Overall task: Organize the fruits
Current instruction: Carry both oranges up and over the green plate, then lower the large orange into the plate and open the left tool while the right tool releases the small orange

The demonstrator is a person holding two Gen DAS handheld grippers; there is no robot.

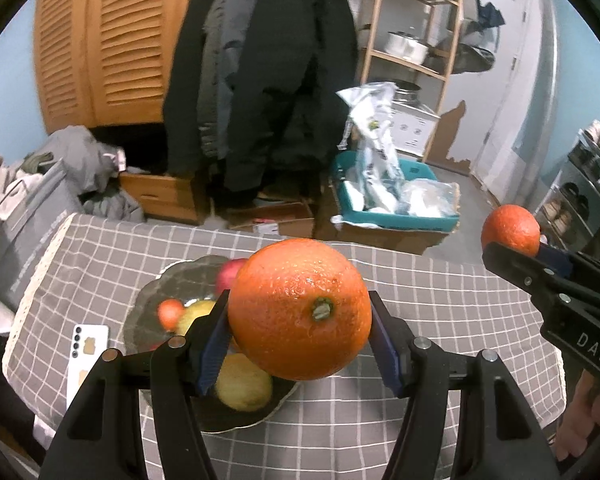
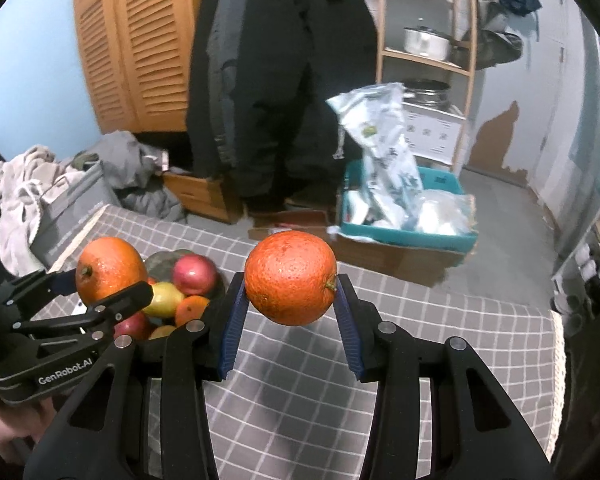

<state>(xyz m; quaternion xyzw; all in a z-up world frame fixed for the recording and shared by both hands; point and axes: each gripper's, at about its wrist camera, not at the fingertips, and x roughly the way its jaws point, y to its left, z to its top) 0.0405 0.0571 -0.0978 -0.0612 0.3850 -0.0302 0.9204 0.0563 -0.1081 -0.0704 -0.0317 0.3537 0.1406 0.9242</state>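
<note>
Two oranges held aloft: left claw (image 1: 300, 316) grasps the larger orange (image 1: 299, 309) at centre frame above the desk (image 1: 440, 292); right claw (image 2: 290, 280) grasps the smaller orange (image 2: 291, 277).

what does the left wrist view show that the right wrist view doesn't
Only the left wrist view shows the white phone lying on the checked tablecloth beside the fruit plate, and the metal rack at far right.

Only the right wrist view shows the "GenRobot.AI" lettering on the left gripper and the bare cloth under the right gripper.

Both show each gripper shut on an orange: the left orange and the right orange, plus the plate of fruit, the teal bin and the louvred wardrobe.
</note>
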